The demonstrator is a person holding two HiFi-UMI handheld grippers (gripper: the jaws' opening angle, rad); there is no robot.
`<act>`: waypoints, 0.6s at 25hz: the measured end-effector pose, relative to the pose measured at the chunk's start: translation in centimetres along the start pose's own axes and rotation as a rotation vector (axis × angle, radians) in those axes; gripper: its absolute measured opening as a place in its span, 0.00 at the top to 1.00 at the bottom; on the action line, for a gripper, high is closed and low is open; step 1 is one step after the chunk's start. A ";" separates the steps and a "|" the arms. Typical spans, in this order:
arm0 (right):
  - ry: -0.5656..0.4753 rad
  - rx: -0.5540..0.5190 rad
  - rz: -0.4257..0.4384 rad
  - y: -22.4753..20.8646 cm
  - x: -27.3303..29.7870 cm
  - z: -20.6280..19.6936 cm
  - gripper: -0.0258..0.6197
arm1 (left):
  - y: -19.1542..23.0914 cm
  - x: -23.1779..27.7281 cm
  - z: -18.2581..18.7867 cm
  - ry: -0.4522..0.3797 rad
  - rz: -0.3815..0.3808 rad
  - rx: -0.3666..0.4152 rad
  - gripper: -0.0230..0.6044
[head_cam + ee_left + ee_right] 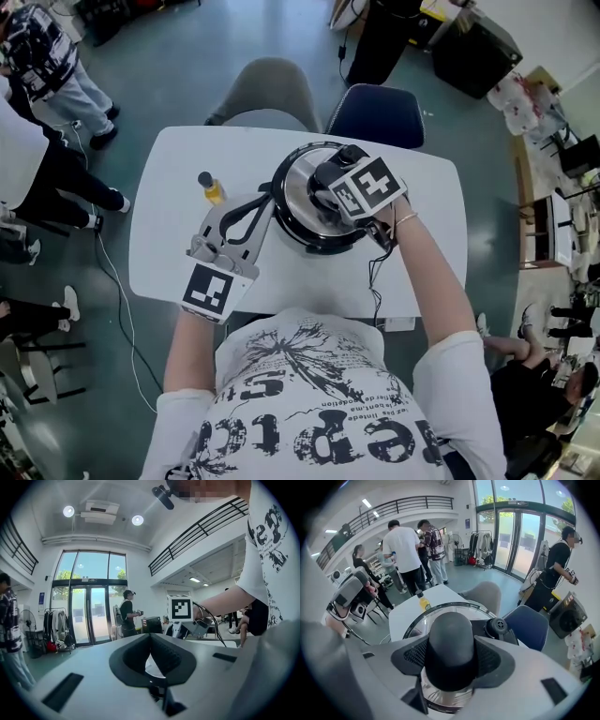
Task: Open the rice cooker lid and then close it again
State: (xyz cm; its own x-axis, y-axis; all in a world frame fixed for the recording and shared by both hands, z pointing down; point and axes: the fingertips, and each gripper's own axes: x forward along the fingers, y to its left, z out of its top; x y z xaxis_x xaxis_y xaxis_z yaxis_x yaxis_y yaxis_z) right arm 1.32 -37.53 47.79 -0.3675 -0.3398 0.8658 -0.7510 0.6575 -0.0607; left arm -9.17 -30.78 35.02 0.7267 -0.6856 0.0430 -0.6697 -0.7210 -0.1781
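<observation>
The black rice cooker [292, 223] stands at the middle of the white table [169, 234], with its round glass lid [298, 187] lying flat on it. My right gripper [330, 192] comes down on the lid from above. In the right gripper view it [451, 660] is shut on the lid's black knob [451, 639], and both pads press the knob's sides. My left gripper [266, 194] lies level just left of the cooker, its black fingertips touching each other and holding nothing. In the left gripper view the left gripper [150, 637] shows the same closed tips.
A small yellow bottle [212, 188] stands on the table left of the cooker, close to my left gripper. A grey chair [272, 94] and a blue chair [377, 114] sit behind the table. A cable [375, 281] runs off the near edge. People stand at the far left.
</observation>
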 end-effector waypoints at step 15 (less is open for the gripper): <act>-0.243 0.019 -0.047 -0.2 -4.0 0.8 0.42 | -0.8 -0.9 1.1 0.028 0.065 -0.006 0.94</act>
State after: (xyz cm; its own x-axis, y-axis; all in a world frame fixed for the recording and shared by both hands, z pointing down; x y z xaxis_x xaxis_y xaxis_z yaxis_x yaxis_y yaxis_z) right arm 2.47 -36.83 43.94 -0.4513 -0.5226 0.7234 -0.7797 0.6251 -0.0348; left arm -9.06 -29.49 34.05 0.6772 -0.7334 0.0593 -0.7162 -0.6755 -0.1754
